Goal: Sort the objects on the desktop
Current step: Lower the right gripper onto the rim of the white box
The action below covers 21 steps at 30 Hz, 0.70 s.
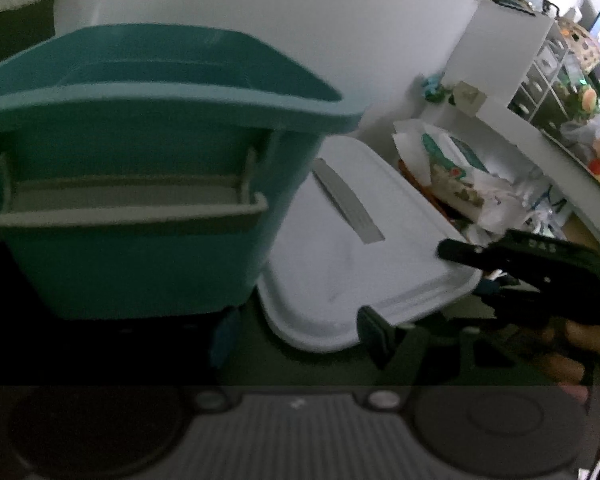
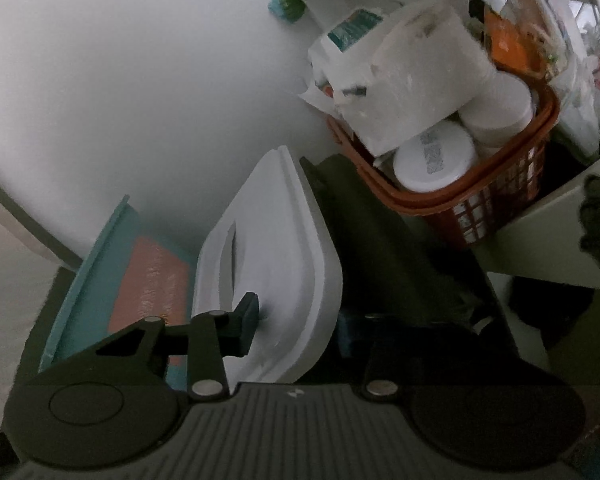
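Nearest, the right gripper (image 2: pixel 292 328) pinches the smooth white lid (image 2: pixel 276 264), its edge lifted beside the teal bin (image 1: pixel 140 200); the left gripper's (image 1: pixel 300 344) grip I cannot tell. Farther right, an orange mesh basket (image 2: pixel 500 208) holds round white tubs (image 2: pixel 434 158) and crumpled paper (image 2: pixel 416 76).

Holding the left gripper (image 1: pixel 300 336) tilted downward, fingers (image 1: pixel 374 334) set well apart and low in the left wrist view; too dark there to tell whether pressing on anything. Reaching in from the right side of that same view with the right gripper (image 2: pixel 300 332), also tilted downward, carried by a bare hand (image 1: pixel 576 344) curled around its rear at the picture's edge. Clamping the edge of a white lid (image 2: pixel 276 240) with the right gripper: one black finger (image 2: pixel 248 326) flat against the lid's upper face, the other hidden beneath it. Keeping the two grippers near each other, not touching.
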### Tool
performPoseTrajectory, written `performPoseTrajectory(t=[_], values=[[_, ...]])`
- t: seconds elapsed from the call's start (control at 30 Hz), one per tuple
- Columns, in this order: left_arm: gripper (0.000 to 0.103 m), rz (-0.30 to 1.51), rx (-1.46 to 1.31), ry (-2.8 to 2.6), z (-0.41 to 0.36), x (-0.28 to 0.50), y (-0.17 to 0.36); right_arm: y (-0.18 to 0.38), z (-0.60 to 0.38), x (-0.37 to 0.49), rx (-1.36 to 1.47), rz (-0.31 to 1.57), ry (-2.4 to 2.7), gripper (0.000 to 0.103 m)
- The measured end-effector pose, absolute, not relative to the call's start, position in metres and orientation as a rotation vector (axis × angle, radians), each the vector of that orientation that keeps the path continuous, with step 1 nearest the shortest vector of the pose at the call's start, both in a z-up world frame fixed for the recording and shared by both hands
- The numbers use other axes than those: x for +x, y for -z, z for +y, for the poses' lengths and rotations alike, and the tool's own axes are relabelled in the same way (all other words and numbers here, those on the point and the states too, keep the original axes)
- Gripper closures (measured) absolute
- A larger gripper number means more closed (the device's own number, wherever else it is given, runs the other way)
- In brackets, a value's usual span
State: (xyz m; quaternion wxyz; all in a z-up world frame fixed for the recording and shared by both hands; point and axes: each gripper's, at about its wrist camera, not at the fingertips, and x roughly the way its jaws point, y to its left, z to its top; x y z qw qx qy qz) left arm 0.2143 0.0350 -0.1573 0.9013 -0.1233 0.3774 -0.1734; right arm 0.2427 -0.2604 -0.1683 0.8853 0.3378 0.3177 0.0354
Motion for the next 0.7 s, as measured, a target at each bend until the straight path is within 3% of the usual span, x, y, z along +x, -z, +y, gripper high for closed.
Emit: performPoseTrajectory(t=[0.7], values=[[0.035,0.799,-0.227,0.413,0.027,0.205,0.151,0.142,-0.257,0.16,0.667,0.725,-0.01,0.062]])
